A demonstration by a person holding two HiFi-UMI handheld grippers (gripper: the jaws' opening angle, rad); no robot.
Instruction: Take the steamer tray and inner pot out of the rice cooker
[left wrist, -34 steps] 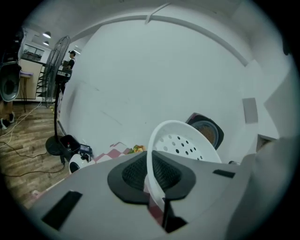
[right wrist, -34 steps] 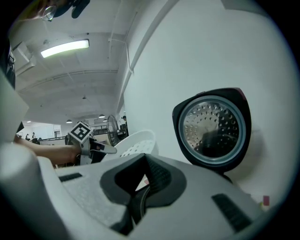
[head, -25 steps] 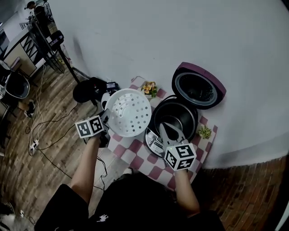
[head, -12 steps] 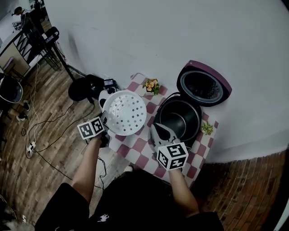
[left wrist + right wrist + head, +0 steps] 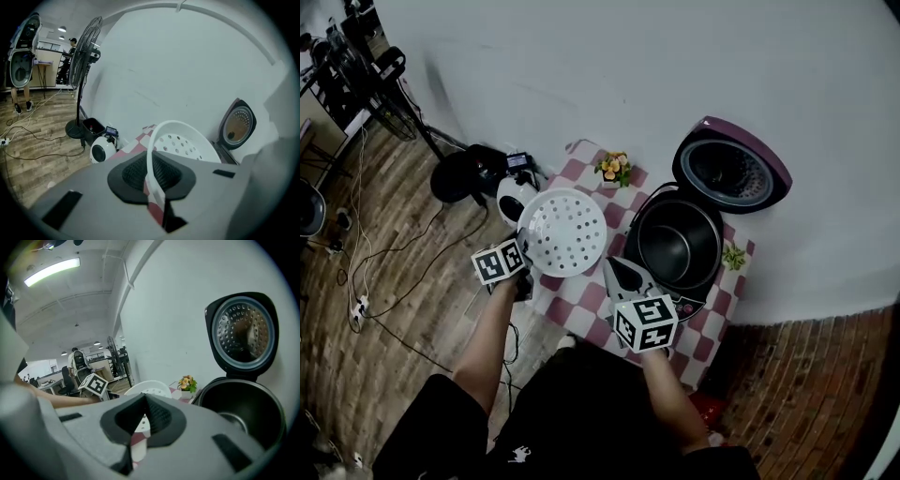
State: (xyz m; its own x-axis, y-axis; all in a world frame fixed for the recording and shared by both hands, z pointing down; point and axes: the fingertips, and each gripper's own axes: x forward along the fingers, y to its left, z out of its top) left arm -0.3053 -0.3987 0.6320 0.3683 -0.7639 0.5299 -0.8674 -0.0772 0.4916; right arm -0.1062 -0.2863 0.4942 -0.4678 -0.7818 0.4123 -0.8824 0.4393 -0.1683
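The white perforated steamer tray (image 5: 567, 232) hangs over the left part of the checkered table, outside the cooker. My left gripper (image 5: 525, 253) is shut on its near-left rim; in the left gripper view the rim (image 5: 151, 164) runs between the pads and the tray (image 5: 183, 144) spreads beyond. The open rice cooker (image 5: 630, 239) stands to the right with the dark inner pot (image 5: 675, 246) in it and the lid (image 5: 733, 173) tipped back. My right gripper (image 5: 616, 270) is shut and empty, just left of the cooker's front. The pot (image 5: 248, 411) also shows in the right gripper view.
A small flower pot (image 5: 614, 169) stands at the table's (image 5: 581, 305) back, a small green plant (image 5: 732, 255) right of the cooker. On the floor to the left are a white round device (image 5: 512, 195), a fan base (image 5: 455, 176) and cables. The wall is close behind.
The left gripper has sunk with the tray toward the table. The right gripper has drawn back from over the cooker's front rim to its left side, still shut.
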